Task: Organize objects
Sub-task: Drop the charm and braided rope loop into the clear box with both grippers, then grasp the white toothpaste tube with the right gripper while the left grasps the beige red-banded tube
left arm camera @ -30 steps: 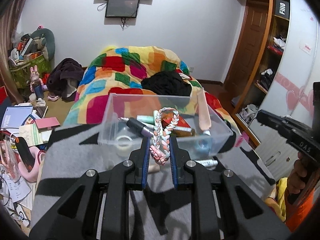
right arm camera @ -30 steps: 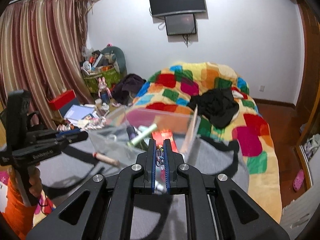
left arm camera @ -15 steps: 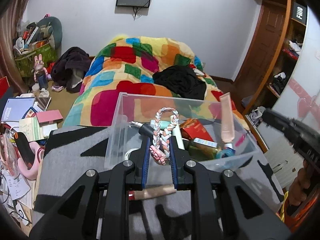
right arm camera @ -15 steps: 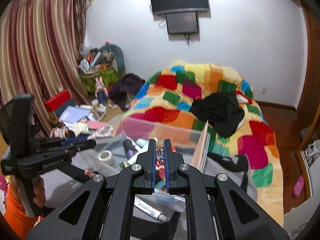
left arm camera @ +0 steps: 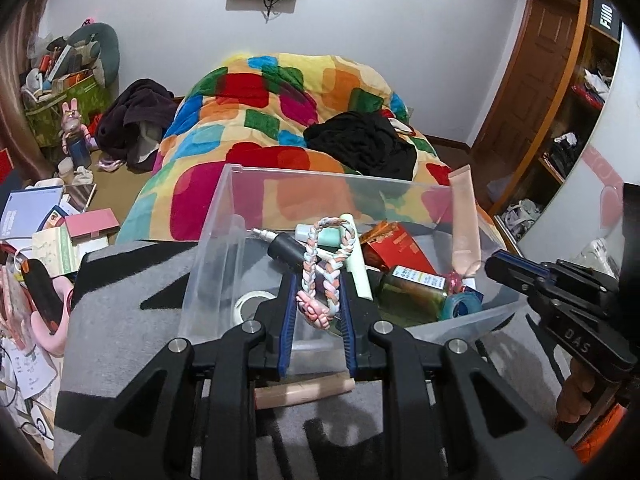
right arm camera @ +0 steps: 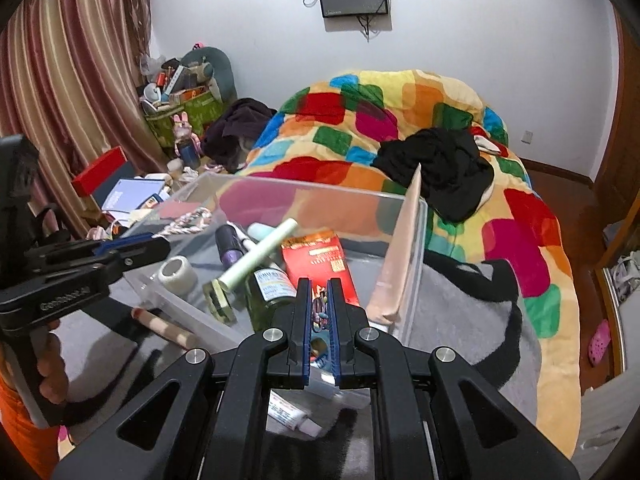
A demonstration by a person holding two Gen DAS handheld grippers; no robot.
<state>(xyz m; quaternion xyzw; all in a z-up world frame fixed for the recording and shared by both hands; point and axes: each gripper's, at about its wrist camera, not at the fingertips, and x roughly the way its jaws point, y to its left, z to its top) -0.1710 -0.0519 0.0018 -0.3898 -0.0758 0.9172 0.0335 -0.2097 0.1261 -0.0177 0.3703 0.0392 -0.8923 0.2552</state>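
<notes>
A clear plastic bin (left arm camera: 224, 216) (right arm camera: 418, 240) stands on a grey and black mat. It holds a red packet (right arm camera: 320, 268), bottles, tubes and a tape roll (right arm camera: 176, 274). My left gripper (left arm camera: 318, 284) is shut on a braided pastel hair tie (left arm camera: 324, 272) and holds it over the bin's near part. The tie also shows in the right wrist view (right arm camera: 188, 218). My right gripper (right arm camera: 319, 300) is shut on a small colourful hair tie (right arm camera: 319, 312) above the bin's near right corner.
A tan stick (left arm camera: 304, 390) (right arm camera: 166, 326) and a small white tube (right arm camera: 290, 414) lie on the mat outside the bin. A bed with a patchwork quilt (left arm camera: 280, 120) is behind. Books and clutter (left arm camera: 36, 232) lie at the left. A wardrobe (left arm camera: 560, 120) stands at the right.
Both grippers have moved forward and over the bin, each still holding its hair tie. The bin's contents now lie right under them.
</notes>
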